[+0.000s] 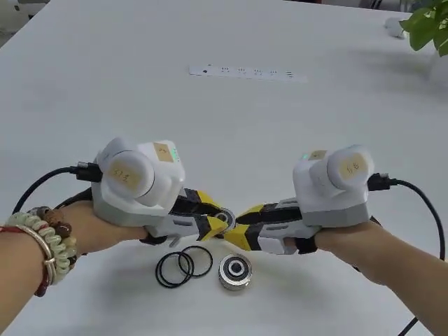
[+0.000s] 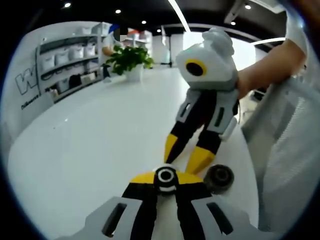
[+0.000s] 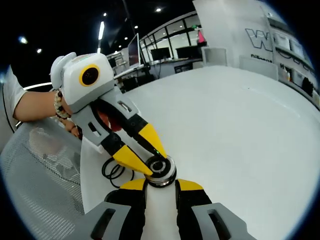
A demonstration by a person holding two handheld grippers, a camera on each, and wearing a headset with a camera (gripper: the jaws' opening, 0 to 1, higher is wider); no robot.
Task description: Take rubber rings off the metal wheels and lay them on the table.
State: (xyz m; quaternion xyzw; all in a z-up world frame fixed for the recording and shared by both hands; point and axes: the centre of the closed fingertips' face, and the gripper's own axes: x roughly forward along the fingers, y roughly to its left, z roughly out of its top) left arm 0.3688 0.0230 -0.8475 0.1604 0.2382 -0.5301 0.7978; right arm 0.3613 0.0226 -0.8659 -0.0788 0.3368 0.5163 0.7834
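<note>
The two handheld grippers meet nose to nose over the near edge of the wide white table (image 1: 231, 140), each gripped in a bare hand. The left gripper (image 1: 217, 220), a white and grey body with black jaws tipped in yellow, has its jaws closed on a small round metal wheel with a dark centre (image 2: 165, 176). The wheel sits held up off the tabletop, squarely between the two yellow tips. The right gripper (image 1: 243, 225), of the same make, comes in from the opposite side. Its jaws stand a little apart with their tips right at the wheel's rim. From the pictures I cannot tell whether they are pinching anything there or only touching. Just below the grippers, on the table, lie a few thin black rubber rings (image 1: 185, 264), overlapping one another and flat. Just beside them, to the right, a second silver metal wheel (image 1: 234, 271) lies on its side, apart from both grippers. The wrist of the hand on the left gripper wears stacked beaded bracelets (image 1: 49, 241). Farther back a long white power strip (image 1: 246, 72) lies across the table, and a leafy green plant (image 1: 428, 26) shows at the far right corner.
</note>
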